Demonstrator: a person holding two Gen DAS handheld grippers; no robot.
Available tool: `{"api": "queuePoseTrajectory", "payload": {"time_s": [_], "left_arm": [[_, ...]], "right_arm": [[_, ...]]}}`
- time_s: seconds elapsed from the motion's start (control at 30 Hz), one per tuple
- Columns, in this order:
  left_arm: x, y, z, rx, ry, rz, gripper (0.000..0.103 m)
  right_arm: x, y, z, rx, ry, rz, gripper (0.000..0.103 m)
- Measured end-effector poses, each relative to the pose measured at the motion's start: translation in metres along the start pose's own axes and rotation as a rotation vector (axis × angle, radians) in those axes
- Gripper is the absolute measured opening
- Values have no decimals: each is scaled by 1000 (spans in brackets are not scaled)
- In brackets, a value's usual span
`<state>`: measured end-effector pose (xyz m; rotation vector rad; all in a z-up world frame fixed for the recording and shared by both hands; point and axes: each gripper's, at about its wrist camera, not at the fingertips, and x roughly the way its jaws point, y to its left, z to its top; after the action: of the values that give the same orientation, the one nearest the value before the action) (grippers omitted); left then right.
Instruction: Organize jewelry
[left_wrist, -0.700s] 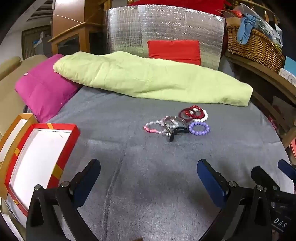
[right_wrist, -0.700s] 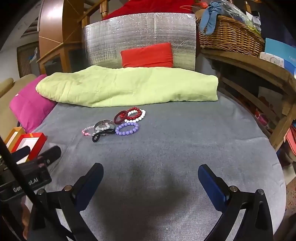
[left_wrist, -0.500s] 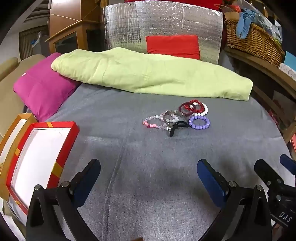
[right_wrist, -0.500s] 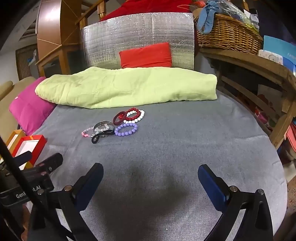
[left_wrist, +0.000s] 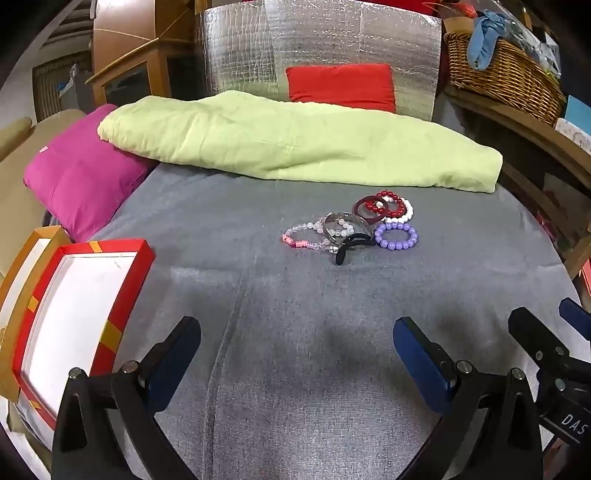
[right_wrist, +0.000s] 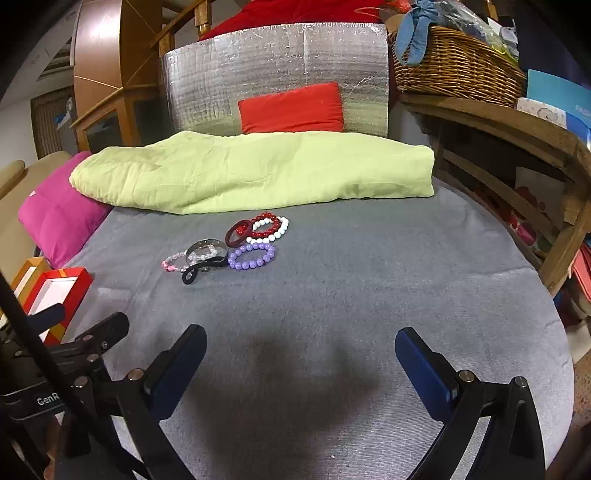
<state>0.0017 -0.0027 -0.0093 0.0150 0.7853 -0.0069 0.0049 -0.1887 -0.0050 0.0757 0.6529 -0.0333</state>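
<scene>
Centrally, jewelry: a cluster of bracelets lies on the grey cloth bed cover (left_wrist: 295, 332), just short of the lime-green folded quilt (left_wrist: 295, 147).
Cluster: purple bead bracelet (left_wrist: 396, 236), red bead bracelet (left_wrist: 391, 203), dark red bangle (left_wrist: 370, 211), black hair tie (left_wrist: 349, 247), touching or overlapping; the clear pieces are hard to separate.
Box: red-rimmed white tray (left_wrist: 74, 314), left of the quilt, cut off by the frame edge.
Left gripper (left_wrist: 295, 354): jaws wide, nothing between.
Right gripper (right_wrist: 299, 358): jaws wide, nothing held.
</scene>
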Motion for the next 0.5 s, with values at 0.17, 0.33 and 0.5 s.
{"api": "queuePoseTrajectory", "payload": {"time_s": [0.17, 0.33, 0.5], "left_arm": [[1, 1, 0, -10, 6, -1, 103], [4, 3, -1, -35, 27, -23, 103], [5, 2, -2, -33, 29, -18, 103]], "right_arm": [[0, -1, 1, 6, 4, 1, 103], [0, -1, 1, 6, 4, -1, 103], [2, -1, 1, 9, 9, 3, 103]]}}
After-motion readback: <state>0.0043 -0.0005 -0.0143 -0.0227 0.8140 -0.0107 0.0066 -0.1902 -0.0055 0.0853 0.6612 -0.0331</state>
